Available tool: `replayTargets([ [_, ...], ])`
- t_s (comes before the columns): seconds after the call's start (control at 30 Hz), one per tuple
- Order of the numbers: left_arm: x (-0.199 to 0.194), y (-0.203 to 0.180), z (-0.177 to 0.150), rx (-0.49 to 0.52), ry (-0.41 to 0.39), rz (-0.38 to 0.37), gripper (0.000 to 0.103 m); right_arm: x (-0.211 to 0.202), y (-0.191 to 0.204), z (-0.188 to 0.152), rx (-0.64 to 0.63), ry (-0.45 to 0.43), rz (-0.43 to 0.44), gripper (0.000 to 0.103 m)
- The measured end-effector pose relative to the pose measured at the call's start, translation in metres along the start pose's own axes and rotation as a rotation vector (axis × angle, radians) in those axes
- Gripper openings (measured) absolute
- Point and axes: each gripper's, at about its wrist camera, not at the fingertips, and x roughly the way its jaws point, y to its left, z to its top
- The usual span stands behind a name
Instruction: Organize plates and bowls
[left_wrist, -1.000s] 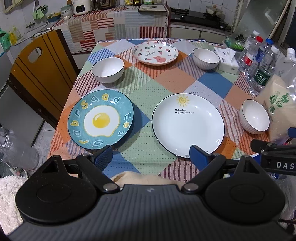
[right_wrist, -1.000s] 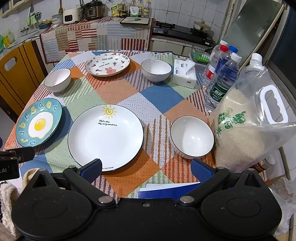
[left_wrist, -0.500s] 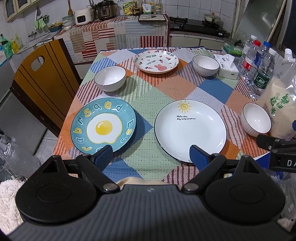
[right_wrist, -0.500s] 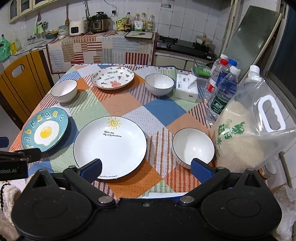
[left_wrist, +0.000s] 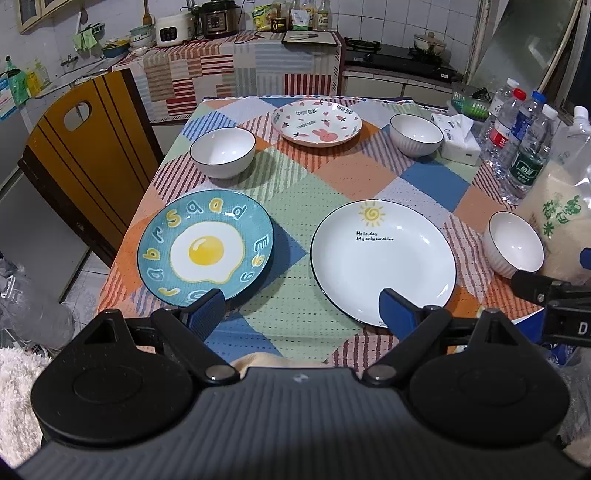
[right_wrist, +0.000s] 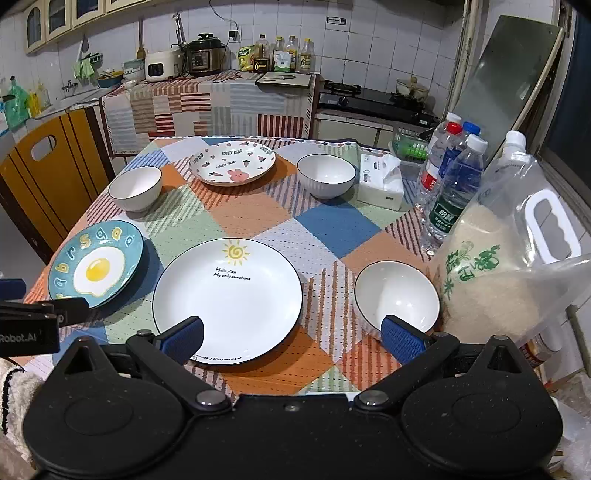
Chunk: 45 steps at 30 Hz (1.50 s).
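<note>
Left claw (left_wrist: 297, 308) and right claw (right_wrist: 291, 332) released, empty; sun plate (right_wrist: 227, 301) ahead: stiff, slick, breakable, pinch near rim.

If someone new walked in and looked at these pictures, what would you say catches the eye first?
Probably the blue fried-egg plate at the near left of the patchwork tablecloth, with the big white sun plate beside it. Next come the pink rabbit plate at the far end and the three white bowls, one right by the bulky clear bag of rice. Both grippers, left and right, are open over the near edge.
</note>
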Motion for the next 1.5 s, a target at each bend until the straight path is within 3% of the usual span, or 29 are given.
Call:
replayTargets([
  [0.73,-0.004,0.001,0.0,0.009,-0.001,-0.064,0.09,0.008,0.005,-0.004,-0.039,0.009,-0.026,0.103],
  [1.13,0.001,0.008,0.002,-0.026,0.041,-0.115,0.088,0.011,0.002,-0.004,-0.022,0.037,0.009,0.103],
  [1.33,0.025,0.009,0.014,0.015,0.02,-0.087,0.088,0.021,0.004,-0.001,-0.127,-0.087,0.005,0.103],
  [1.5,0.061,0.007,0.019,0.101,-0.001,-0.123,0.088,0.049,-0.001,-0.007,-0.243,-0.208,0.118,0.103],
])
